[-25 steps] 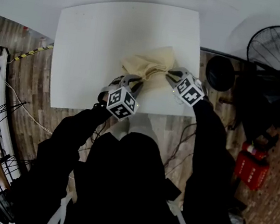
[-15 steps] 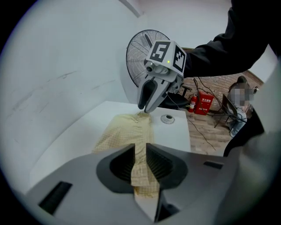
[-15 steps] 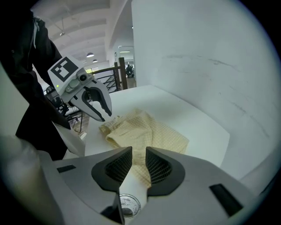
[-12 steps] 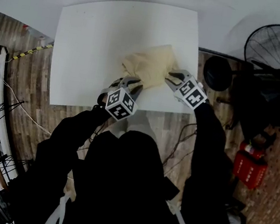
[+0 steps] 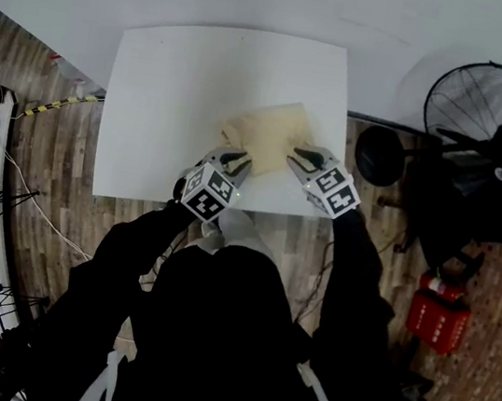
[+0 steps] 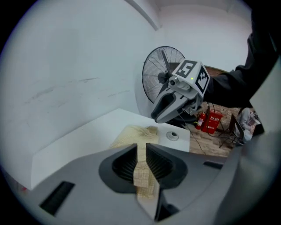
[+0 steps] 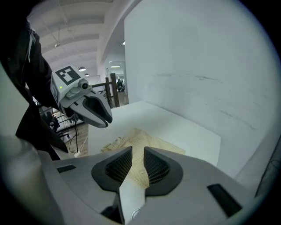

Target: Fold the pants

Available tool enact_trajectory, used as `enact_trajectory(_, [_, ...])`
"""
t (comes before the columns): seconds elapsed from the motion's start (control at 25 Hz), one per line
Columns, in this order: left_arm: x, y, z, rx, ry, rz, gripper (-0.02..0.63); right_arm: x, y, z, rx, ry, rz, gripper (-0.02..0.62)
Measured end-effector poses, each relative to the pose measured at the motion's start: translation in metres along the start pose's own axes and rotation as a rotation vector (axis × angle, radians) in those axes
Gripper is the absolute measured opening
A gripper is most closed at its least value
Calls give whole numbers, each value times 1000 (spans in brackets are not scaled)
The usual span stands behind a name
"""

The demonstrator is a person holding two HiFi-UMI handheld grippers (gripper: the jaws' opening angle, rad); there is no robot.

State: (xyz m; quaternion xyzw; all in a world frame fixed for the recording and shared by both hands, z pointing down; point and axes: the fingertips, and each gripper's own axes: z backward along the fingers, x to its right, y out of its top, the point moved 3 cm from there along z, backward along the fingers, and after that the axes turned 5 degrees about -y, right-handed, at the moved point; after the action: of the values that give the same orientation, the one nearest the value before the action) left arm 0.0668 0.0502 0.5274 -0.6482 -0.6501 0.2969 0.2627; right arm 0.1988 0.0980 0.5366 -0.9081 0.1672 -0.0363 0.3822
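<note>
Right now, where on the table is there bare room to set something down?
The table is bare across its left half, up to the pants. A bare strip runs between the pants and the far edge. It is crowded near right: the left gripper and right gripper hover at the pants' near edge, jaws just opened, gripping nothing.

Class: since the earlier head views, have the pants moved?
Yes. The pants, bunched before, now lie spread, their near edge closer to the near edge of the table.
</note>
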Motion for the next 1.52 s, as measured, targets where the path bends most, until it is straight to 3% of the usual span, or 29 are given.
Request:
enact_trajectory(0.24, [-12,18,29,119,44,141,30,-2,30,18,175,-79,-198,77])
enact_trajectory(0.44, [-26,40,56,269,96,264,3,2,64,39,384,-167,-412,5])
enact_trajectory(0.64, [-38,55,84,374,133,330,2,2,87,57,499,-231,-545,3])
enact_trajectory(0.92, [-50,77,119,471,210,345,2,-6,123,85,599,-293,-563,3])
enact_trajectory(1.2, [-57,95,157,576,276,330,2,-18,150,95,599,-379,-422,3])
enact_trajectory(1.52, [-61,95,166,603,304,297,2,-14,164,106,623,-389,-389,3])
